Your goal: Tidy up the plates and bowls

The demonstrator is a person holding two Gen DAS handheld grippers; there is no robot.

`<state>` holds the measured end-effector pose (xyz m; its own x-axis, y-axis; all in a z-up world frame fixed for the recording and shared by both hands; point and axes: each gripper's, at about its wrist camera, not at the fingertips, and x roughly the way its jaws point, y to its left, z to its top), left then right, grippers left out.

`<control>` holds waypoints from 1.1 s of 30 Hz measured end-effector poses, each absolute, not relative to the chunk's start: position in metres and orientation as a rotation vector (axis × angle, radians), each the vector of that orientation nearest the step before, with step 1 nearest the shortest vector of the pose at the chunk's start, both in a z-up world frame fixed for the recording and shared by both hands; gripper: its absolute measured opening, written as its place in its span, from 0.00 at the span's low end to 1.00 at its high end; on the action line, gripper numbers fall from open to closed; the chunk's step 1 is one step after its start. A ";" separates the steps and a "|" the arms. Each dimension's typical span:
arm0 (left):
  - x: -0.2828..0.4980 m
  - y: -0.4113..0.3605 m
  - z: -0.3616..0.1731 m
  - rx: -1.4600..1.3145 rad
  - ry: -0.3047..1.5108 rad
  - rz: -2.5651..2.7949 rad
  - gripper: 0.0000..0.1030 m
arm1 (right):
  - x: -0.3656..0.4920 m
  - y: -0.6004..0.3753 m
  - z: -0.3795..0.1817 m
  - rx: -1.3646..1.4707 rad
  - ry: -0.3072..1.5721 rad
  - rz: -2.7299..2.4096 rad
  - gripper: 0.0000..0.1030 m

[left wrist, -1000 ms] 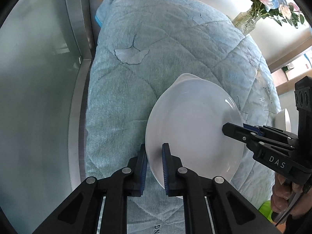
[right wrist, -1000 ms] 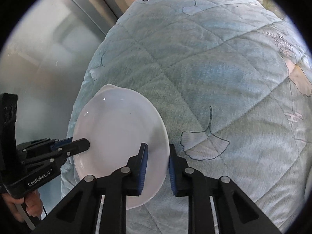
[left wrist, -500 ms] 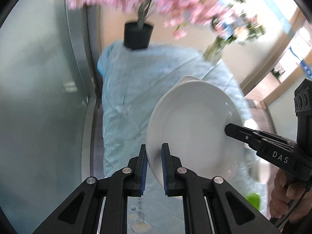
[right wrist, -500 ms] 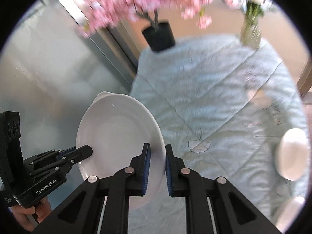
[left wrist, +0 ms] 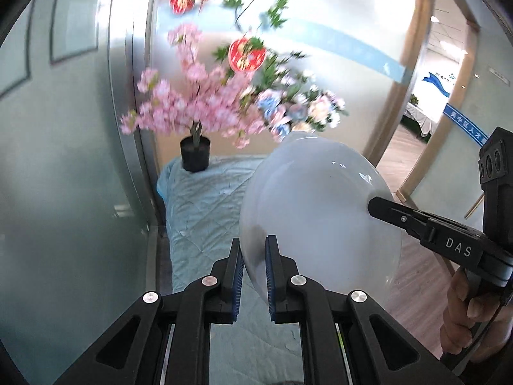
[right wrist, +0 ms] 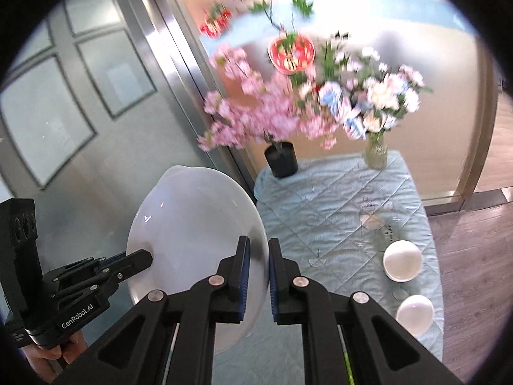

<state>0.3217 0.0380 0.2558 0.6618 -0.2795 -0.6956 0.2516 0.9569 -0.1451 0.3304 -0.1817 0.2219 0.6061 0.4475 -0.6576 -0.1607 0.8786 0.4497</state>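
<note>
Quilt-covered table (right wrist: 336, 211), black flowerpot (right wrist: 281, 159), glass vase (right wrist: 375, 153), two white bowls (right wrist: 402, 260)

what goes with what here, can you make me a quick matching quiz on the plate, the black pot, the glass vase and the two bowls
Things:
1. plate
2. black pot
3. glass vase
4. two bowls

Descriptions:
A. holds pink blossom branches, far left corner of the cloth
B. sit empty near the cloth's right edge
C. gripped at its rim by both tools, off the table
D. clear, holds pale mixed flowers

Pairs: 1-C, 2-A, 3-D, 4-B
</note>
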 end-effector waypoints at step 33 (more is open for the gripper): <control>0.039 0.018 0.050 -0.090 1.201 -0.292 0.07 | 0.072 -0.201 0.069 0.511 1.228 0.323 0.08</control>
<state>0.0392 0.0177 0.0497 0.3285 -0.2705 -0.9049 0.1757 0.9589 -0.2228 0.0716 -0.2014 0.0689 0.3122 0.4989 -0.8085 0.0371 0.8440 0.5351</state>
